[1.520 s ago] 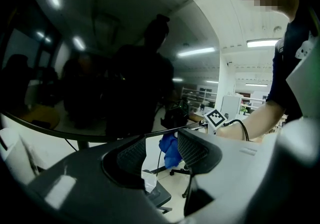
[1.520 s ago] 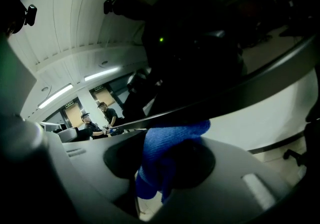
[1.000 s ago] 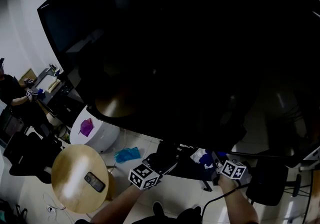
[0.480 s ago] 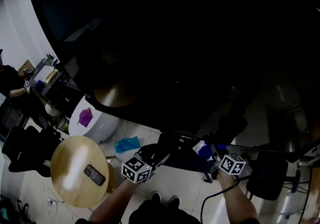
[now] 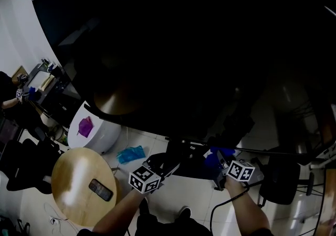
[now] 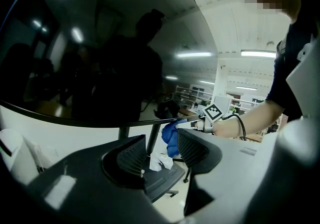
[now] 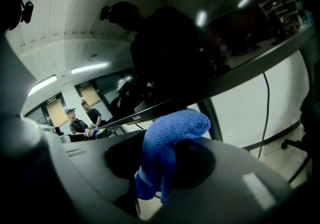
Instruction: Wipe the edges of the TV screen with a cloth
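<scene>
the right gripper [image 7: 160, 162] is clenched on the blue cloth [image 7: 174, 129], whose bunched top pokes up just under the tv's [image 5: 184, 45] bottom edge; the left gripper [image 6: 159, 151] gapes, empty.

The head view looks steeply down from above, with the big glossy black TV screen [image 5: 199, 45] filling it from 9 to 3 o'clock. The left gripper view faces along the screen's lower edge toward the right hand-held gripper [image 6: 186, 124]. The right gripper view looks up at that edge from close beneath. All three views share the crumpled blue microfibre cloth [image 7: 170, 138].
</scene>
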Motion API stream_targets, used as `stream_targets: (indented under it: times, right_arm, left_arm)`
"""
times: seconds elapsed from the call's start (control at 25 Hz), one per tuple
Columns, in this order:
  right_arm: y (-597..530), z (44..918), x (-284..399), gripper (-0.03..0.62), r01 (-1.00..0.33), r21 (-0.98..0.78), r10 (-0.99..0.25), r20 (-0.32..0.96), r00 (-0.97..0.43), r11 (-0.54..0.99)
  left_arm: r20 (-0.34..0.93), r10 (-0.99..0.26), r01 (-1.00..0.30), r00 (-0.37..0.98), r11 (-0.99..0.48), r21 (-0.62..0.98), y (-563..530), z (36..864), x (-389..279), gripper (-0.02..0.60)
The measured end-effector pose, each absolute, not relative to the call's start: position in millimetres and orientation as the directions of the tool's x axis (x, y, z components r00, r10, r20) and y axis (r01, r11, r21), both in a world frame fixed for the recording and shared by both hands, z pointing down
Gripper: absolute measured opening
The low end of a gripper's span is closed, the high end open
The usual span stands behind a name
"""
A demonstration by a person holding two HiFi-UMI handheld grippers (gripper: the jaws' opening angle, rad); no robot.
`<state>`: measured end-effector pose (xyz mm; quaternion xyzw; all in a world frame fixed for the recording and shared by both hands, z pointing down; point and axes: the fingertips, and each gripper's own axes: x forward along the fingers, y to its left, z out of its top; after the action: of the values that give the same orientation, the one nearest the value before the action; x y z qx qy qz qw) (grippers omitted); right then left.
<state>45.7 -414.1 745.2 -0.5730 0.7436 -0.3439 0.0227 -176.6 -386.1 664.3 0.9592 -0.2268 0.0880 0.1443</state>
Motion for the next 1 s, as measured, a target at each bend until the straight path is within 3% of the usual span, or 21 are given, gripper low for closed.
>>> stream_targets:
  times: [0.44,1.0]
  right_arm:
    - [-443,740,-36,0.137,-0.832,-0.537,-0.869,0.336,-0.362,0.139]
    - [-482,738,-159,0.137,-0.796,-0.561,-0.820,0.329,-0.468,0.229]
  left_arm:
    - [0.236,-0.382,-0.437,0.894,-0.862,0.259,-418,668,-234,0.186]
    - [0.225,-0.451,-0.501,0.864,-0.819,0.280,-448,673,-325,0.186]
